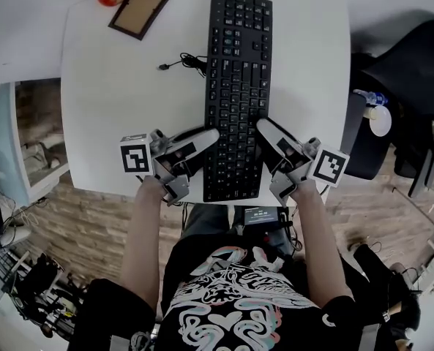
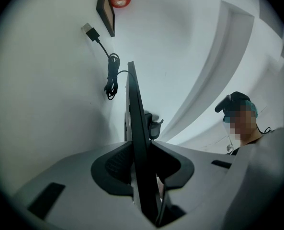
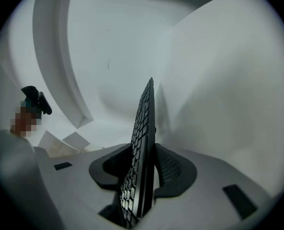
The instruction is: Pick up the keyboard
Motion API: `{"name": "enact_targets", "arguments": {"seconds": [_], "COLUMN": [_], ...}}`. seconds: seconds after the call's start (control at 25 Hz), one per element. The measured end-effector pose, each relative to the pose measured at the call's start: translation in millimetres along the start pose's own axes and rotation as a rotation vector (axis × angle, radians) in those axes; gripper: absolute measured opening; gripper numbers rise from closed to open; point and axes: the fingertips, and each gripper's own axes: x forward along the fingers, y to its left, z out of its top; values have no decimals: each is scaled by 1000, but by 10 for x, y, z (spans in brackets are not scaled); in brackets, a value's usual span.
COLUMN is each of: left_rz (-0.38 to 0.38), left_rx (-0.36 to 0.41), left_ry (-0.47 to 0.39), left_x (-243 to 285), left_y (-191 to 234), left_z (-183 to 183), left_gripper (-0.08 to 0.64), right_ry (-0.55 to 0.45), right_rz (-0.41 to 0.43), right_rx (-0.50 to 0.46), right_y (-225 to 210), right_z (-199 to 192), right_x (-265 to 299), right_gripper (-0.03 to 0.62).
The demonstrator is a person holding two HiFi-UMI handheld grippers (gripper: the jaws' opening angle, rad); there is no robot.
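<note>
The long black keyboard (image 1: pixel 238 86) lies flat on the white table (image 1: pixel 129 101). Its long side runs from the bottom of the frame up to the top. Its black cable (image 1: pixel 184 63) curls out to the left. The left gripper (image 1: pixel 206 136) squeezes the left edge near the bottom end. The right gripper (image 1: pixel 266 126) has its jaws wide around the right edge, not squeezing. Both arms reach up from the bottom, and both grippers lean in.
</note>
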Motion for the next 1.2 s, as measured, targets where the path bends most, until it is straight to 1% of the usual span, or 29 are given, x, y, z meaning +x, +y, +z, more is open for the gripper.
{"name": "enact_targets", "arguments": {"seconds": [0.12, 0.16, 0.28, 0.44, 0.52, 0.8, 0.96, 1.12, 1.2], "left_rz": [-30, -36, -49, -62, -68, -102, -98, -103, -108], "left_rx": [-15, -14, -10, -19, -20, 3, 2, 19, 20], "left_ry": [-16, -19, -27, -23, -18, -14, -25, -34, -33], "left_x": [17, 24, 32, 35, 31, 22, 29, 28, 27], "left_y": [-30, -51, -27, 226, 289, 317, 325, 325, 336], "left_z": [-27, -30, -17, -16, -24, -41, -42, -34, -49], "left_gripper": [112, 114, 114, 114, 114, 114, 114, 114, 114], "right_ry": [-15, -23, -39, -54, -64, -99, -93, -114, -120], "right_rz": [18, 27, 34, 20, 15, 29, 21, 53, 46], "right_rx": [-16, -9, -7, -15, -23, -70, -70, -73, -81], "right_y": [23, 44, 25, -220, -275, -249, -269, -244, -243], "right_z": [26, 32, 34, 22, 16, 19, 20, 30, 24], "right_x": [-45, -57, -57, -33, -33, -43, -48, -33, -44], "right_gripper": [115, 112, 109, 107, 106, 104, 104, 104, 104]}}
